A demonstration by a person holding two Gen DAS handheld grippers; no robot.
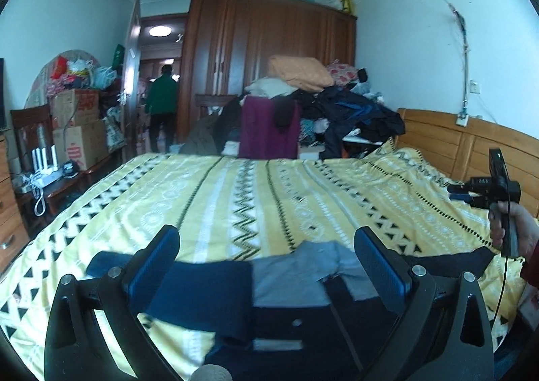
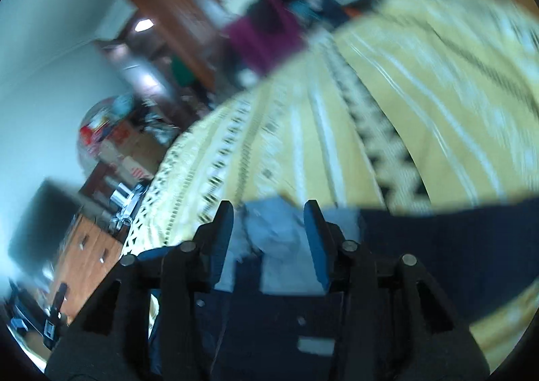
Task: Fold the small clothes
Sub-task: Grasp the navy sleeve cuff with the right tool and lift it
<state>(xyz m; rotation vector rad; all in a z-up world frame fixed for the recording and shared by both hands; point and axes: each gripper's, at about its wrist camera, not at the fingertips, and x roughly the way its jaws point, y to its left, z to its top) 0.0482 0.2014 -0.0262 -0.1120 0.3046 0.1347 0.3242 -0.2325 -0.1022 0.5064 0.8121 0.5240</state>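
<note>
From the left wrist, the left gripper (image 1: 266, 253) hangs with jaws spread wide and grasping nothing, low over the garment (image 1: 235, 283), a small navy and grey piece lying flat on the near edge of the bed (image 1: 235, 185). One navy sleeve runs left of the gripper, a black part runs right, and the grey collar area sits between the fingers. The open stance looks chosen so the fingers can drop onto an edge for the first fold. Off to the right of the garment, a hand (image 1: 515, 229) holds the right gripper (image 1: 461, 192) sideways above the bedspread; its jaws cannot be read from here. Beyond the bed a clothes pile (image 1: 323, 108) leans against a wardrobe (image 1: 269, 54), boxes (image 1: 77, 125) stand left of the bed, and a person (image 1: 162, 105) stands in the doorway.

From the right wrist, the picture is smeared and tilted, so the gripper is probably swinging. The right gripper (image 2: 267, 229) has its jaws parted, nothing clamped, with the grey patch of the garment (image 2: 276, 233) seen between them; whether the fingers touch the cloth I cannot tell. The navy part stretches right of the gripper across the yellow patterned bed (image 2: 337, 111), likely the next place to take hold.
</note>
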